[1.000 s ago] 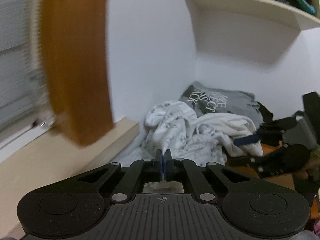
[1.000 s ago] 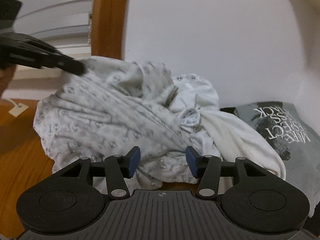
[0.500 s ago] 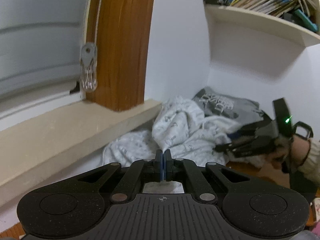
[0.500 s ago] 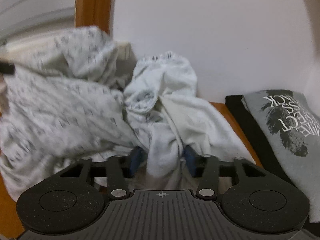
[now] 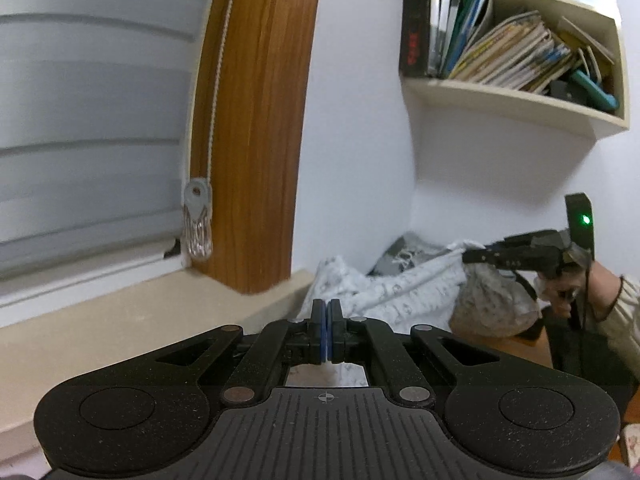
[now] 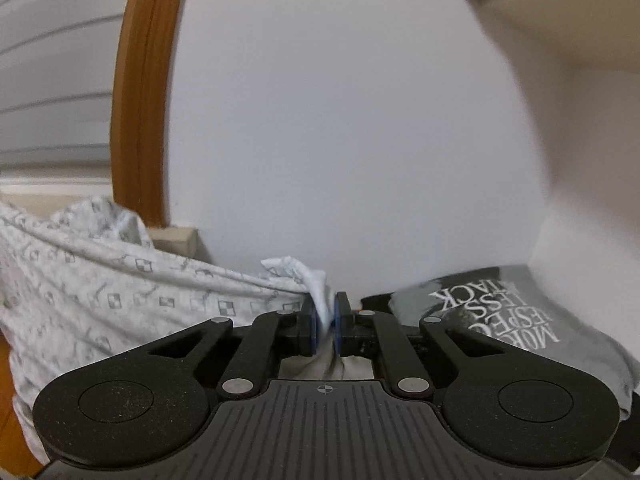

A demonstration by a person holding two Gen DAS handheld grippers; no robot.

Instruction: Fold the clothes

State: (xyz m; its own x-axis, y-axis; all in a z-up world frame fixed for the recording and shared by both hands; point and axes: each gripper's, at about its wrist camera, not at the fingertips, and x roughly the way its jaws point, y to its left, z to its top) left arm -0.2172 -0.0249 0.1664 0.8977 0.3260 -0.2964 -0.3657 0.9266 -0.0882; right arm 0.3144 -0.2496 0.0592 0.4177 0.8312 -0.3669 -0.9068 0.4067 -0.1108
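Lower left, patterned garment (image 6: 80, 300) runs off frame; we cannot trace its extent. Grey printed shirt (image 6: 500, 312), perhaps folded, partly hidden behind right gripper (image 6: 325, 316).

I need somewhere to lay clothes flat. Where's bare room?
Bare: the beige window ledge, below the blind, left of the patterned garment. Crowded: the corner under the shelf, filled by that garment and the grey printed shirt.
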